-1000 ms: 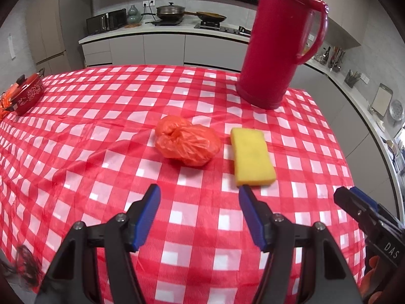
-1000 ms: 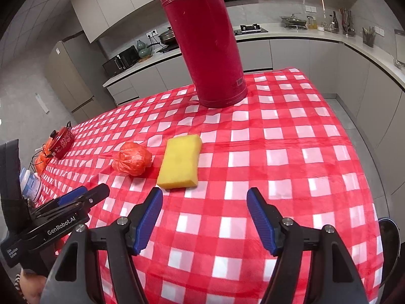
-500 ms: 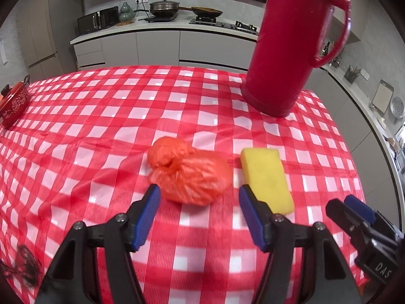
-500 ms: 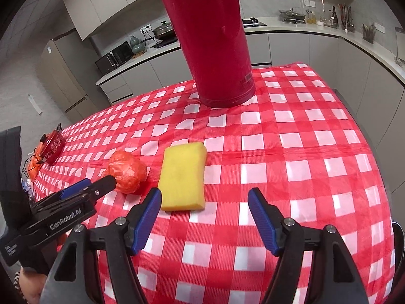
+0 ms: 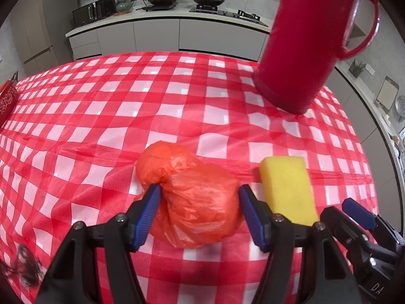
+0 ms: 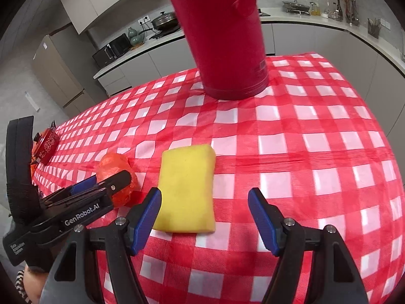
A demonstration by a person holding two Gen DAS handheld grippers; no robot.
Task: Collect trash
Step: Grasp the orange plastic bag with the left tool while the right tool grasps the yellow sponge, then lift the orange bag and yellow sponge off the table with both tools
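A crumpled orange plastic bag (image 5: 195, 197) lies on the red-and-white checked tablecloth (image 5: 126, 106). My left gripper (image 5: 200, 212) is open, with its blue pads on either side of the bag. The bag also shows in the right wrist view (image 6: 115, 169), partly behind the left gripper (image 6: 101, 187). A yellow sponge (image 5: 287, 187) lies just right of the bag. My right gripper (image 6: 205, 217) is open and empty, low over the cloth, with the near end of the sponge (image 6: 187, 187) beside its left pad.
A tall red thermos (image 5: 303, 38) stands at the back right of the table (image 6: 222, 25). A small red pot (image 6: 46, 144) sits at the far left edge. The table edge drops off at the right. Kitchen counters run behind.
Both grippers have moved forward and lower. My left gripper's open fingers now straddle the orange bag. My right gripper has come up to the near end of the sponge.
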